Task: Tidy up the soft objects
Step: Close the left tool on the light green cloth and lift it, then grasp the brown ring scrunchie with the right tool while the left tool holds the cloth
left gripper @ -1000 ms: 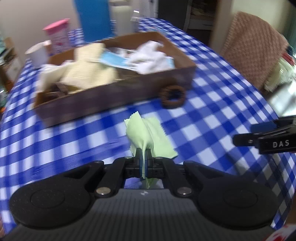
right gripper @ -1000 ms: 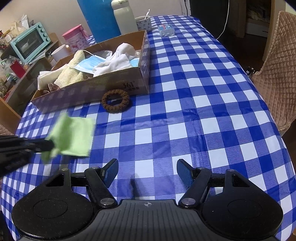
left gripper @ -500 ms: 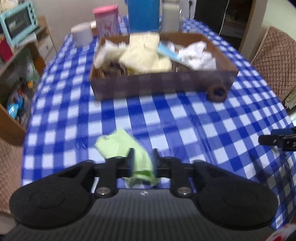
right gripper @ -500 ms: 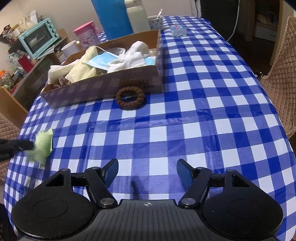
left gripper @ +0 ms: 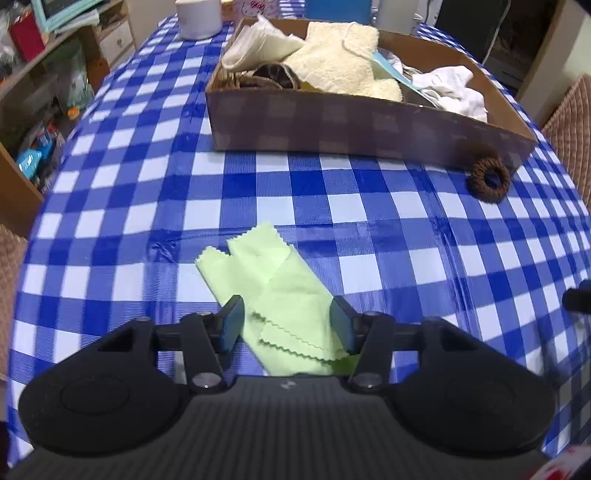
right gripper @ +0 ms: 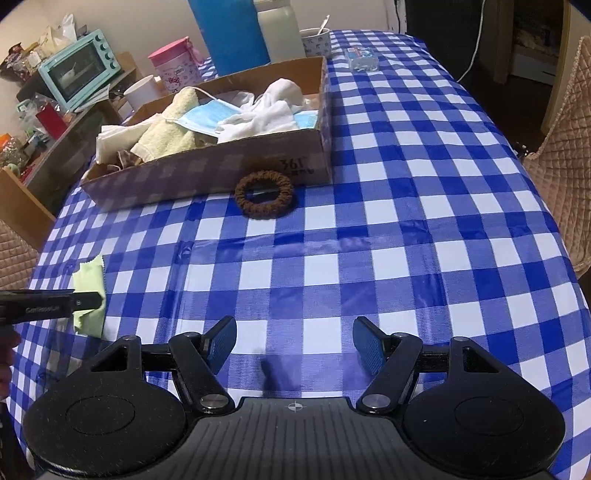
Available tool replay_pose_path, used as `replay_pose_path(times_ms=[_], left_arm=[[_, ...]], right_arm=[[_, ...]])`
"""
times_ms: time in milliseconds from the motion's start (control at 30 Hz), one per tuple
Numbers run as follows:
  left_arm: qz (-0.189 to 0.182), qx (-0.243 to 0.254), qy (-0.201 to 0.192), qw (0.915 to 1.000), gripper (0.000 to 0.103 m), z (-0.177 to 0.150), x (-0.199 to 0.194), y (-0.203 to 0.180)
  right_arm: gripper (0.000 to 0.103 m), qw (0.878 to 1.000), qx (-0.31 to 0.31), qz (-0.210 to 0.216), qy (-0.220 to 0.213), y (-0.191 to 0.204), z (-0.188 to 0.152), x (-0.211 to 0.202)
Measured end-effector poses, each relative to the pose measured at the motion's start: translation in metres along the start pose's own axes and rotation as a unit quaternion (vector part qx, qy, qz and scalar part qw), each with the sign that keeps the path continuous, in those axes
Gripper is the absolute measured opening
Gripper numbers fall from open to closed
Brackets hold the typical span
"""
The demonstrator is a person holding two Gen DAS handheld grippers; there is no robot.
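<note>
A light green cloth (left gripper: 275, 291) lies crumpled flat on the blue checked tablecloth, its near part between the fingers of my left gripper (left gripper: 286, 323). That gripper's jaws are opening and the pads stand clear of the cloth. From the right wrist view the same green cloth (right gripper: 88, 291) shows at the far left under the left gripper's finger (right gripper: 51, 301). My right gripper (right gripper: 293, 345) hangs open over bare tablecloth with nothing between its fingers. A cardboard box (left gripper: 365, 123) (right gripper: 207, 173) holds towels, face masks and white cloths. A brown scrunchie (left gripper: 489, 179) (right gripper: 264, 194) lies against the box's front.
A blue bottle (right gripper: 231, 33), a white flask (right gripper: 279, 31), a pink tub (right gripper: 175, 66), a mug (right gripper: 316, 38) and a white cup (left gripper: 197, 16) stand behind the box. Quilted chairs (right gripper: 561, 122) flank the table on the right; shelves with clutter (left gripper: 33, 92) sit left.
My left gripper carried the green cloth leftward and down to the tablecloth, then spread its jaws and let it go. The right gripper stayed where it was, open.
</note>
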State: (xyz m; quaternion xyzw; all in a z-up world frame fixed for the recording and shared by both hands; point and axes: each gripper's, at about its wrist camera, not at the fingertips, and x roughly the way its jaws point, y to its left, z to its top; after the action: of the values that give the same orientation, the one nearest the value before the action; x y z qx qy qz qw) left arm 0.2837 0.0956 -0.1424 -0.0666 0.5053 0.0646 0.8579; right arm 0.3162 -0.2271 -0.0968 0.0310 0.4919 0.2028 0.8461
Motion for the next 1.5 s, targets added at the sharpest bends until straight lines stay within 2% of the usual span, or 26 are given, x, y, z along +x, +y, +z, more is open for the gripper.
replay_pose_path(times_ms=[133, 167, 200, 267, 333, 467, 767, 1033, 1333, 1400, 1433, 1500], left_arm=[[0.001, 0.008, -0.015, 0.9998, 0.054, 0.0, 0.003, -0.006], [0.009, 0.017, -0.02, 0.9996, 0.045, 0.0, 0.003, -0.008], [0.015, 0.027, -0.025, 0.9992, 0.029, 0.0, 0.003, -0.009], [0.006, 0.038, -0.03, 0.9988, 0.005, 0.001, 0.001, -0.009], [0.001, 0.038, -0.03, 0.9988, 0.005, 0.003, 0.001, -0.006], [0.014, 0.056, -0.053, 0.9969, 0.004, 0.008, -0.006, -0.008], [0.036, 0.071, -0.095, 0.9923, 0.005, 0.035, -0.015, -0.009], [0.041, 0.072, -0.091, 0.9924, 0.005, 0.048, -0.003, -0.008], [0.04, 0.066, -0.083, 0.9935, 0.005, 0.051, 0.004, -0.004], [0.039, 0.065, -0.083, 0.9936, 0.005, 0.052, 0.005, -0.004], [0.039, 0.065, -0.083, 0.9936, 0.005, 0.052, 0.006, -0.004], [0.039, 0.065, -0.084, 0.9936, 0.005, 0.052, 0.006, -0.004]], right_arm=[[0.07, 1.0, -0.006, 0.002, 0.004, 0.004, 0.002, 0.005], [0.07, 1.0, -0.006, 0.002, 0.005, 0.005, 0.003, 0.007], [0.07, 1.0, -0.007, 0.003, 0.005, 0.006, 0.004, 0.009], [0.07, 1.0, -0.009, 0.004, 0.004, 0.007, 0.006, 0.011], [0.07, 1.0, -0.013, 0.007, 0.002, 0.009, 0.008, 0.014], [0.07, 1.0, -0.026, 0.013, -0.006, 0.014, 0.016, 0.02], [0.07, 0.997, -0.051, 0.016, -0.049, 0.024, 0.047, 0.04], [0.07, 0.997, -0.052, -0.001, -0.058, 0.026, 0.07, 0.075], [0.069, 0.996, -0.054, -0.046, -0.061, 0.038, 0.074, 0.1], [0.062, 0.995, -0.062, -0.047, -0.069, 0.039, 0.073, 0.101], [0.047, 0.994, -0.067, -0.046, -0.069, 0.04, 0.073, 0.102], [0.037, 0.994, -0.074, -0.044, -0.068, 0.041, 0.072, 0.103]])
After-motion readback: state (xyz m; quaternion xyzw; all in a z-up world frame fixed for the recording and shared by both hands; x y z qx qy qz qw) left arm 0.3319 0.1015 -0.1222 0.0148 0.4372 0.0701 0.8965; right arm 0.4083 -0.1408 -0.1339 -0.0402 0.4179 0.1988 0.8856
